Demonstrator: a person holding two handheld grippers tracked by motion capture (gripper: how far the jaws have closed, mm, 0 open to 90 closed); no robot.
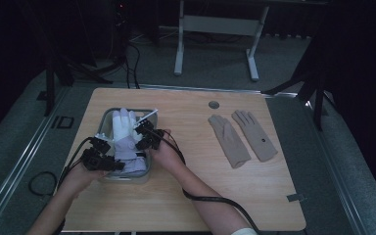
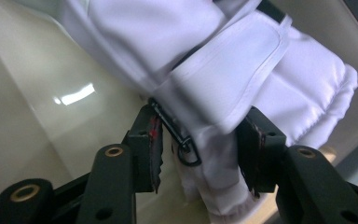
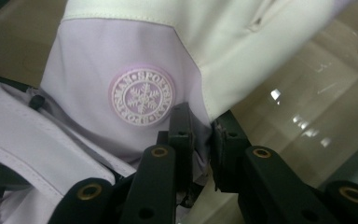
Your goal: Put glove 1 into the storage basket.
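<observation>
Here both forearms reach up from the near edge, wrists angled inward over the clear tray (image 1: 106, 117). The left gripper (image 1: 108, 164) has its jaws spread beside the cuff of the white ski glove (image 1: 125, 139) lying in the tray; the right gripper (image 1: 145, 138) pinches its side fabric. Two beige gloves (image 1: 242, 137) lie well apart on the table (image 1: 186, 196)

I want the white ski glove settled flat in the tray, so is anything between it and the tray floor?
Nothing visible does. The white ski glove lies in the tray with bare floor beside it; both beige gloves lie apart on the table.
</observation>
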